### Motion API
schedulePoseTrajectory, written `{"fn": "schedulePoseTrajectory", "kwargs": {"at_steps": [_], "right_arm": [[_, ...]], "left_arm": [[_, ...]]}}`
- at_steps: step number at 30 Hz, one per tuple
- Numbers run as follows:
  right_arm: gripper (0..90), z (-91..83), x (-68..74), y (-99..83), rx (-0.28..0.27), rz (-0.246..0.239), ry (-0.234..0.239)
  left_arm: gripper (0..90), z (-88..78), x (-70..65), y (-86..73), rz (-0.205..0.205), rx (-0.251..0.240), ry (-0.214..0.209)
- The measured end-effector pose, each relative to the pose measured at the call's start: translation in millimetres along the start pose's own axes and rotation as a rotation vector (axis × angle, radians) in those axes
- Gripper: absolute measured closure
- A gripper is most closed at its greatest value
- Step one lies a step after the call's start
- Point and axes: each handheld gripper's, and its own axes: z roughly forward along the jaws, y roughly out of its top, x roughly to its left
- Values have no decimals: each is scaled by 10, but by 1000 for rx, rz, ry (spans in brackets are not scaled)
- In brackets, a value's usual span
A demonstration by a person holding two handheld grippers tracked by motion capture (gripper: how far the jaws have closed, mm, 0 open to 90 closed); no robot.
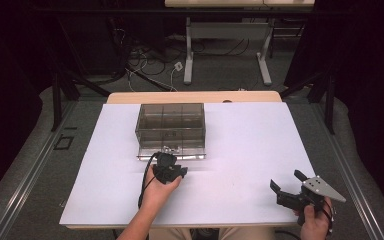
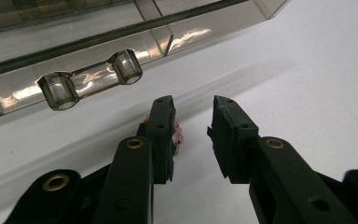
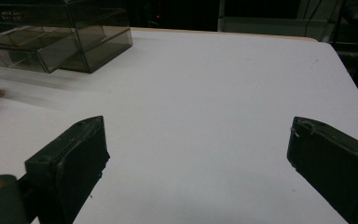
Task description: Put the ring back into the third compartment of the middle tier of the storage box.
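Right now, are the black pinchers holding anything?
No. The left gripper is open near the clear box's handle, with a small pink thing beside one jaw, ungripped. The right gripper is wide open and empty.

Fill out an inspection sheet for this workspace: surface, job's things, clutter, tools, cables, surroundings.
Surface: white tabletop, bare at the right.
Job's things: smoky clear drawer box, bottom drawer pulled out a little; small pinkish object on the table by one jaw of the left tool.
Clutter: nothing seen.
Tools: left tool open, jaws narrow, just in front of the drawer; right tool open wide, empty, near the front right corner.
Cables: black cable trails from the left tool.
Surroundings: floor wires, table legs, dark curtains.
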Motion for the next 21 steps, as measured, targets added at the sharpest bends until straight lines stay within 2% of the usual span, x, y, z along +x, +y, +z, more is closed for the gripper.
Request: {"fn": "schedulePoseTrajectory", "kwargs": {"at_steps": [3, 8, 9, 14, 21], "right_arm": [[45, 0, -2, 0, 0, -1, 2], [47, 2, -4, -2, -3, -1, 5], [47, 2, -2, -2, -1, -1, 6], [47, 6, 2, -5, -1, -4, 2], [48, 6, 0, -7, 2, -11, 4]], "left_arm": [[702, 20, -9, 0, 10, 7, 5], [712, 45, -17, -11, -4, 10, 10], [718, 46, -9, -10, 6, 14, 13], [744, 64, -1, -14, -1, 19, 0], [753, 79, 11, -24, 5, 19, 12]]}}
